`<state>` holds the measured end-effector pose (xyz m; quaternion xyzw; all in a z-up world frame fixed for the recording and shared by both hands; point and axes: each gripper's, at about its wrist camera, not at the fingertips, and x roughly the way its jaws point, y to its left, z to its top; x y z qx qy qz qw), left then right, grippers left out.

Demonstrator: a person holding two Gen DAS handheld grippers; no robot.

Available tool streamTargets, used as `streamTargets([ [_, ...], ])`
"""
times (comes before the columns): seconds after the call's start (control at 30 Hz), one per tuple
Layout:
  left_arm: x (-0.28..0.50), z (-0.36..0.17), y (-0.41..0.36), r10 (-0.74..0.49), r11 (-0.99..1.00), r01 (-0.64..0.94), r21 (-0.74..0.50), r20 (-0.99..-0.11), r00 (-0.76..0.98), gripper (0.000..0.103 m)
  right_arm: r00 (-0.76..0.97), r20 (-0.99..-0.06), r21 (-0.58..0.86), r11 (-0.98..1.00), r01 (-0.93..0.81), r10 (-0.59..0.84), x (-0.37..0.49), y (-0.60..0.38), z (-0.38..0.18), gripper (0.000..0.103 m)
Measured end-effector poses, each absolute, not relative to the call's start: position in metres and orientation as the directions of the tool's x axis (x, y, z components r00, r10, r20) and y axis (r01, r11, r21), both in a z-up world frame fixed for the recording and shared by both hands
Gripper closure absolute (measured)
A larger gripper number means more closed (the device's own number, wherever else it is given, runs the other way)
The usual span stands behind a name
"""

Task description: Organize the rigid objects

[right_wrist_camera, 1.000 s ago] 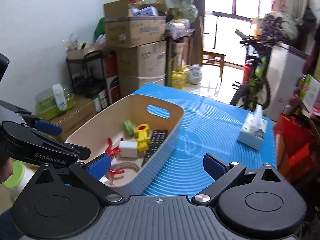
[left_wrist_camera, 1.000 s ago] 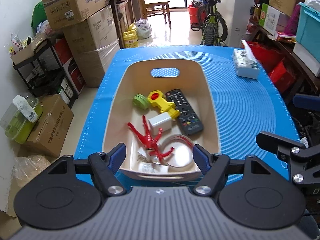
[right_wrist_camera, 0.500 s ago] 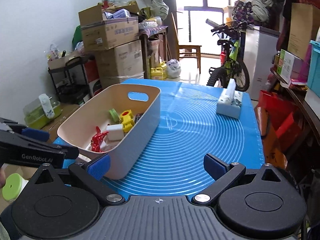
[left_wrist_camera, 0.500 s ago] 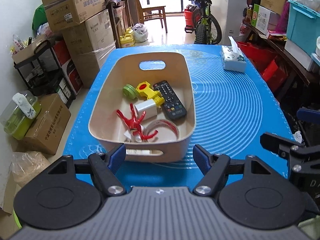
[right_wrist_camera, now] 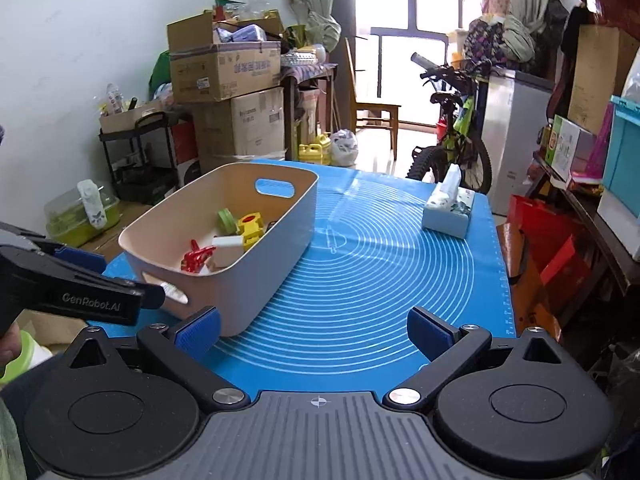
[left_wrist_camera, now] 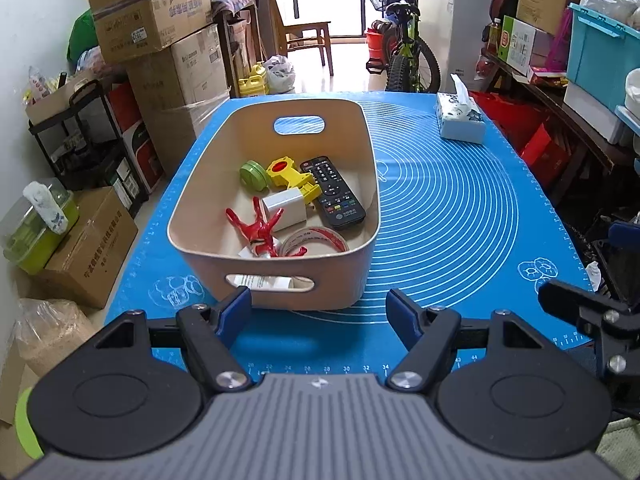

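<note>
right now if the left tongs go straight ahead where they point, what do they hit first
Most likely the near wall of the beige bin, about at its handle slot. The left tongs are open and empty, aimed at that wall just above the blue mat. How near they are is hard to judge.

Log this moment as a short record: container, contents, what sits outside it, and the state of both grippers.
container: beige bin on blue mat
contents: remote, yellow toy, green disc, white block, red figure, tape roll
outside: tissue box, far right on the mat
left gripper: jaws open, empty
right gripper: jaws open, empty
</note>
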<state>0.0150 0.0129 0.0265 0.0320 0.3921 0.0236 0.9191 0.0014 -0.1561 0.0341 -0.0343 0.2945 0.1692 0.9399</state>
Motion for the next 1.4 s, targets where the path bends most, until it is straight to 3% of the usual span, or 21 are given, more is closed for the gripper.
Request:
streamTargets([
  [1.4, -0.012, 0.012, 0.005, 0.058, 0.997, -0.013, 0.070, -0.693, 0.718, 0.029, 0.763, -0.586, 0.120, 0.960, -0.252, 0.273, -0.011, -0.168, 0.013, 0.004],
])
